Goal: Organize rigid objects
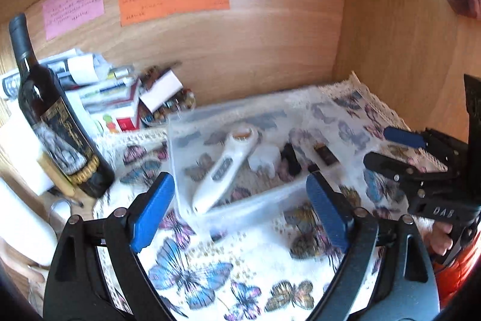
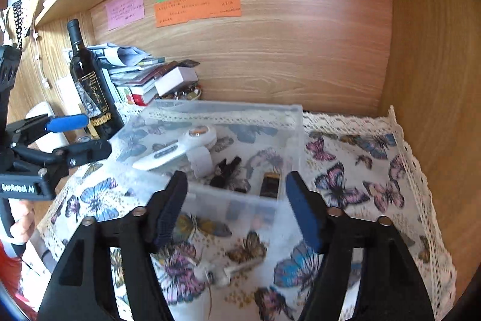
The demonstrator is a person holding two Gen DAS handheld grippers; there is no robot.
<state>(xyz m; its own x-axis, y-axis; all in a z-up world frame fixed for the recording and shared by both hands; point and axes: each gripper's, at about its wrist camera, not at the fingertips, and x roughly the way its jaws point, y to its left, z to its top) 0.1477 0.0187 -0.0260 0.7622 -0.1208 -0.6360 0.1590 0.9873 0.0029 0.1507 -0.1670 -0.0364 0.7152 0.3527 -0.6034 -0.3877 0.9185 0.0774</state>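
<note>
A clear plastic box [image 1: 186, 164] [image 2: 288, 122] stands on the butterfly cloth. Inside lie a white handheld device [image 1: 224, 164] [image 2: 177, 149], a white block [image 1: 264, 160] [image 2: 201, 163], a black clip [image 1: 290, 158] [image 2: 227, 172] and a small dark gold-edged item [image 1: 326, 155] [image 2: 270, 185]. My left gripper [image 1: 240, 215] is open and empty just in front of the box. My right gripper [image 2: 236, 215] is open and empty at the box's near wall. White earphones [image 2: 216, 276] lie on the cloth below it.
A dark wine bottle [image 1: 57, 122] [image 2: 90, 86] stands at the left beside a pile of papers and boxes [image 1: 102, 89] [image 2: 141, 74]. Wooden walls close the back and right. Coloured notes [image 1: 174, 0] [image 2: 197, 3] stick to the back wall.
</note>
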